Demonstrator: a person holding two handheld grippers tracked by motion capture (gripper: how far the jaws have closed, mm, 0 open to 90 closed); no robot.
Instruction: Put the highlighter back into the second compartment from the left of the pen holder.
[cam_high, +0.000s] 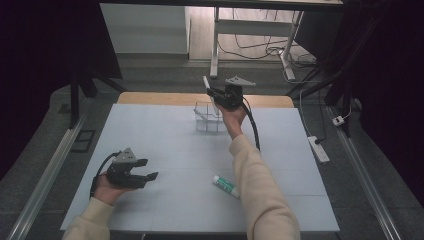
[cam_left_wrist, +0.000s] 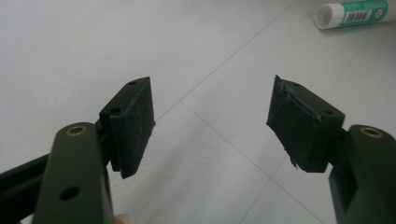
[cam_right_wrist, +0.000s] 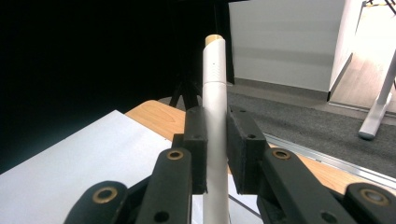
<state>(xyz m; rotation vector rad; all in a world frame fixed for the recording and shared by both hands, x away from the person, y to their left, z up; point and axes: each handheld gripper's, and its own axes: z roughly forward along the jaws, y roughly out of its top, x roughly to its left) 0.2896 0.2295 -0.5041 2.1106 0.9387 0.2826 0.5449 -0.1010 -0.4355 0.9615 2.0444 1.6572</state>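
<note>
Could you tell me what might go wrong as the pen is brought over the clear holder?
The right gripper pinches the white pen partway along, leaving a long end free, so it could pivot or slip. The clear holder looks light with narrow compartments; a misaimed pen might catch its rim and tip it.

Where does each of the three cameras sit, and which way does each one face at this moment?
High view: above the person's side, looking forward and down on the table; both forearms, the left gripper and the right gripper show.
Left gripper view: rides the left gripper, facing down across the table; open jaws, nothing between.
Right gripper view: rides the right gripper, facing past the far table edge; jaws clamp a white pen.
Shared: the glue stick appears in the high and left gripper views.
</note>
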